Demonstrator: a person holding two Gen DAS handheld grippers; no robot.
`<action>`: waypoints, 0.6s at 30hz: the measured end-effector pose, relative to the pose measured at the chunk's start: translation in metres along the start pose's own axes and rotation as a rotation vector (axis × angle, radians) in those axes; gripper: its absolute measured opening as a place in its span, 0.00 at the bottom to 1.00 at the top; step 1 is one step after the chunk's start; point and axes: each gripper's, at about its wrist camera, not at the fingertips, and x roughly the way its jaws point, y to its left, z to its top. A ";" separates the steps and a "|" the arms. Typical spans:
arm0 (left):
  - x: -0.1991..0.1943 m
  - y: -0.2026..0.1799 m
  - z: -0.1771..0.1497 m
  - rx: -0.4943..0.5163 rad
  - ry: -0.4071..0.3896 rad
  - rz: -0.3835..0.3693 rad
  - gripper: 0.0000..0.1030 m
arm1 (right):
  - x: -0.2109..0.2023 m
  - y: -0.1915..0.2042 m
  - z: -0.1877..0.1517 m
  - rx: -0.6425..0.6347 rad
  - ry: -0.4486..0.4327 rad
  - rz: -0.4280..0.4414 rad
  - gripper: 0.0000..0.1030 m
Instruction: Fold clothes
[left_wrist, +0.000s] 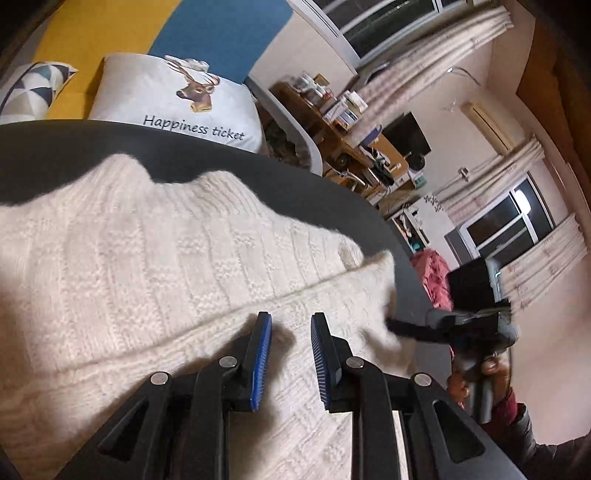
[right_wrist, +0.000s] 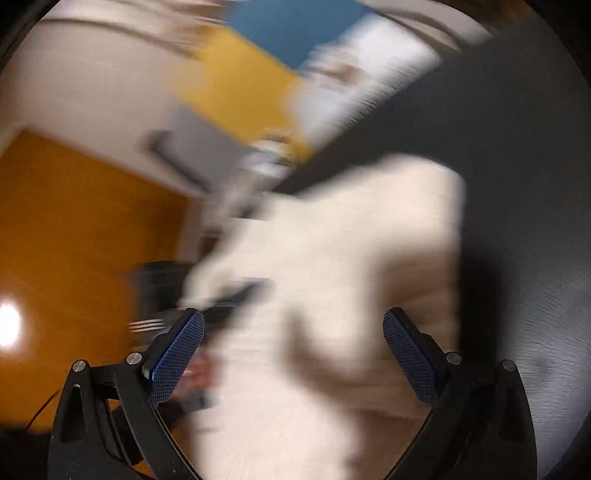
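Left wrist view: left gripper (left_wrist: 291, 334) hovers slightly parted, gripping nothing, over the cream knit sweater (left_wrist: 147, 258) folded on the dark worktop (left_wrist: 295, 184). Right gripper (right_wrist: 293, 341) gapes wide and empty above the sweater's edge, probably lining up a fold

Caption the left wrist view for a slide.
Left gripper, jaws slightly apart, over a cream knit sweater on a dark table.

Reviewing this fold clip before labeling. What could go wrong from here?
1. The right gripper is wide open over the cream sweater and its view is badly motion-blurred; a fast grab may miss the edge or pinch two layers.
2. The left gripper is open with sweater beneath it, holding nothing, so the folded flap could slide or unfold if tugged.
3. The sweater's corner lies near the dark table edge; a pull could drag it off.
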 end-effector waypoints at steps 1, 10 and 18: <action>-0.002 0.002 0.001 -0.006 -0.004 -0.001 0.18 | -0.005 -0.007 -0.002 0.016 -0.002 0.001 0.82; 0.003 0.004 0.005 -0.028 -0.026 -0.040 0.19 | 0.005 0.014 0.028 -0.030 0.009 -0.142 0.73; 0.005 0.003 0.005 -0.014 -0.025 -0.026 0.19 | 0.042 0.027 0.079 -0.097 -0.024 -0.369 0.69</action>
